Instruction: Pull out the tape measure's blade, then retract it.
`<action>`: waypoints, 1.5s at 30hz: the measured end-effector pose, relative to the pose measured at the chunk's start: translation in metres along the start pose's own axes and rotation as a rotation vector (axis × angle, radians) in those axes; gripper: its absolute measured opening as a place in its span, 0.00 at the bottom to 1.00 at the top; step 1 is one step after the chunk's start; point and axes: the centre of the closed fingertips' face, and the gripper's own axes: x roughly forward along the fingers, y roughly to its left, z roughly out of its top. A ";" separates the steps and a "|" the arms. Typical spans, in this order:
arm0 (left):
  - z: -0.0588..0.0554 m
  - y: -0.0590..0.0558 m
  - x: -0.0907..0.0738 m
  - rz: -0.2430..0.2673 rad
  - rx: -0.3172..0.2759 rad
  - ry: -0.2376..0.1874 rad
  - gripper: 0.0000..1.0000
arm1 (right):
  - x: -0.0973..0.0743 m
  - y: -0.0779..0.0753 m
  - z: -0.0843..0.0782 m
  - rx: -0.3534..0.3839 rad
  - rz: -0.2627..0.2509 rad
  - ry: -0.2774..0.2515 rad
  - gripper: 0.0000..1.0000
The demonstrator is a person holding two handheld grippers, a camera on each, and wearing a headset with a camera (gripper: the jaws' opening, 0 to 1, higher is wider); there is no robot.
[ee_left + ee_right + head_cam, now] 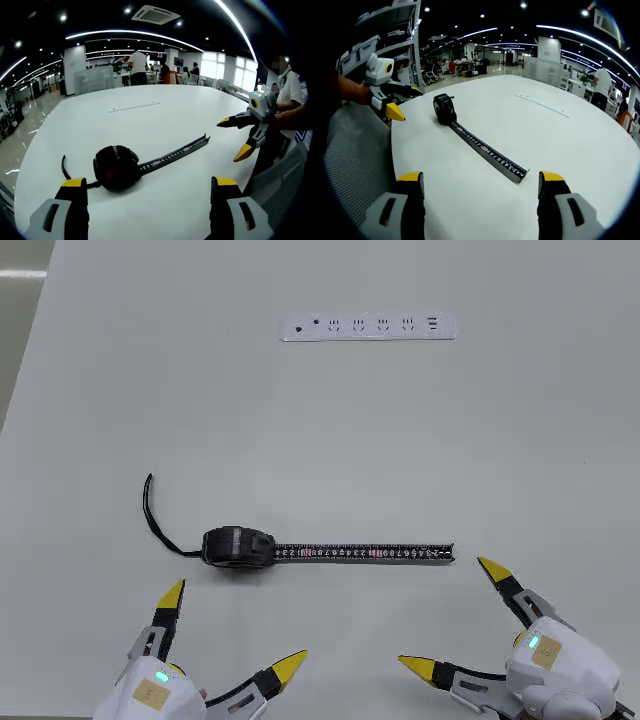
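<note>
Worktop [300, 420]: white, bare, smooth. Things will likely slide on it.

Power strip [368, 326]: flat, white, near the far edge. Not part of the job.

Tape measure: lies close to the near edge, about midway along it, between my two claws and just beyond them.

Left claw [232, 628]: jaws wide apart, holding nothing, just short of the case. Right claw [452, 617]: jaws wide apart, empty, near the blade's free end.

Blade [365, 553]: already out, lying flat on the worktop and running from the case toward the right edge. I judge it a thin spring strip, stiff along its length, easy to kink if bent, with sharp edges. Best pinched flat near the tip, not mid-span.

Case [238, 547]: black, rounded, probably rubber-skinned, so fair grip. Light enough to skid when the blade runs in. I'd clamp it across its two flat sides with the left claw.

Strap [155, 515]: thin black loop, limp, trailing from the case toward the left edge. No use as a hold.

Retraction looks like what remains; I can't make out the lock.
</note>
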 end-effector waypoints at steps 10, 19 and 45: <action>0.005 0.004 0.007 0.022 -0.031 -0.003 1.00 | 0.008 -0.014 -0.007 -0.059 0.050 0.029 0.93; 0.003 0.011 0.018 0.067 -0.047 0.003 1.00 | 0.011 -0.029 -0.018 -0.099 0.099 0.062 0.88; 0.001 0.044 0.052 0.207 -0.143 0.009 0.97 | 0.028 -0.042 -0.025 -0.237 0.244 0.092 0.64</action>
